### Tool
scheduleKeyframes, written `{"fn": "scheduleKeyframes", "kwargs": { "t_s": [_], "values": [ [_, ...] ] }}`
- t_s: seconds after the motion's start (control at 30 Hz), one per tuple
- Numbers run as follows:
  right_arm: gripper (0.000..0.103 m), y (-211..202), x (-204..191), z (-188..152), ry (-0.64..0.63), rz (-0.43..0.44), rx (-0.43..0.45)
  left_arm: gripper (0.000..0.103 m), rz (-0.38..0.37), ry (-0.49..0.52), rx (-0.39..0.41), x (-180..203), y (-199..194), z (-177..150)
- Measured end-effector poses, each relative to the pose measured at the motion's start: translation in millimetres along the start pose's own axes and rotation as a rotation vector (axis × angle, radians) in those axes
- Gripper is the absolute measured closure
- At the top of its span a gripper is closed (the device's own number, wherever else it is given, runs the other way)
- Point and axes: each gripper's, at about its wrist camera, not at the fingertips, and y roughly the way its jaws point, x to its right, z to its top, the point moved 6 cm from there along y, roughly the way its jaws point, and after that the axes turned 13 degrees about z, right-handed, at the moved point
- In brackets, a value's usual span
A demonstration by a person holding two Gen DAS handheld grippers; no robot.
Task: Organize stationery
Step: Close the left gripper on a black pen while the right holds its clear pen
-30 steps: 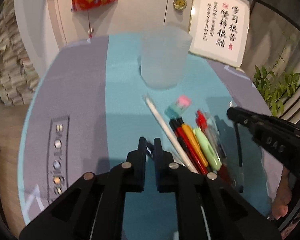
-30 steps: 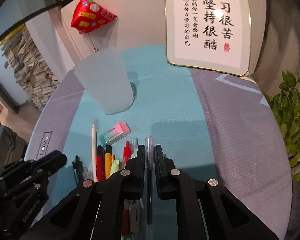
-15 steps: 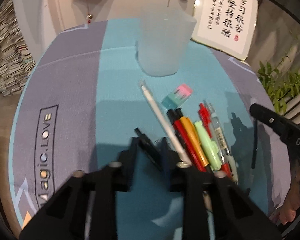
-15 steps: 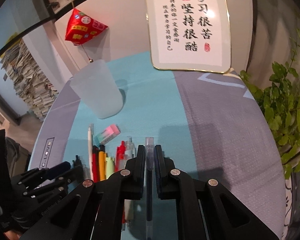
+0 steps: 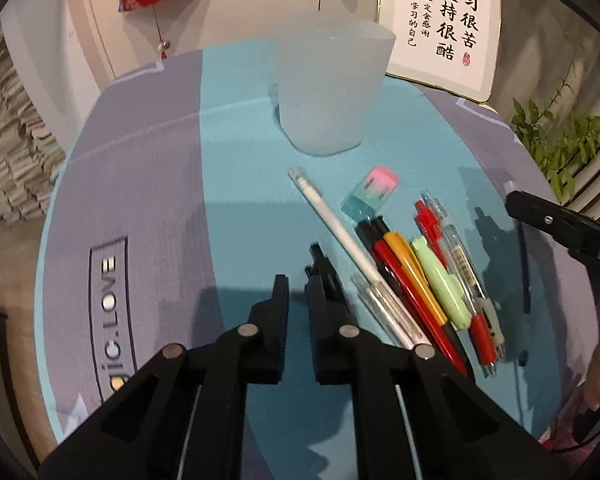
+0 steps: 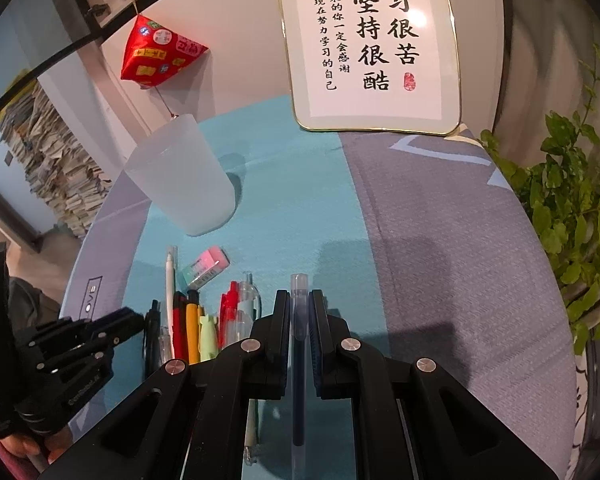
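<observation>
A frosted plastic cup (image 5: pixel 332 88) stands upright on the teal cloth; it also shows in the right wrist view (image 6: pixel 184 184). In front of it lie a white pen (image 5: pixel 336 224), a pink-green eraser (image 5: pixel 372 192) and a row of coloured pens (image 5: pixel 432 280). My left gripper (image 5: pixel 298 284) is slightly open and empty, just left of a black pen (image 5: pixel 324 268) lying beside its right finger. My right gripper (image 6: pixel 299 300) is shut on a dark blue pen with a clear cap (image 6: pixel 299 320), held above the table right of the pen row (image 6: pixel 204 320).
A framed calligraphy sign (image 6: pixel 372 48) leans at the table's back. A red ornament (image 6: pixel 156 56) hangs on the wall. A green plant (image 6: pixel 572 220) stands off the table's right edge. Stacked papers (image 5: pixel 8 152) lie to the left.
My left gripper opened, let the black pen go onto the cloth and partly closed again. My right gripper rose with the blue pen.
</observation>
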Motion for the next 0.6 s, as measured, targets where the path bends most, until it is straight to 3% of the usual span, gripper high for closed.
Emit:
{"fn": "scheduleKeyframes", "kwargs": {
  "t_s": [0.03,0.1,0.17,0.37,0.4,0.6],
  "values": [
    [0.093,1,-1,0,-0.001,0.002,-0.002,0.087,-0.006,-0.005,-0.004,1,-1,-1],
    [0.093,2,-2,-1,-0.004,0.005,-0.005,0.066,-0.016,-0.019,-0.005,4,-3,-1],
    [0.093,2,-2,-1,-0.007,0.007,-0.007,0.063,-0.011,-0.017,0.011,9,-6,0],
    [0.093,1,-1,-2,-0.002,0.006,-0.004,0.067,0.017,-0.021,0.012,18,1,8],
    [0.093,1,-1,-2,-0.002,0.007,-0.003,0.073,0.024,-0.026,0.003,19,3,9],
    [0.093,2,0,-2,-0.003,0.011,-0.007,0.076,0.052,-0.06,-0.059,20,9,7]
  ]
}}
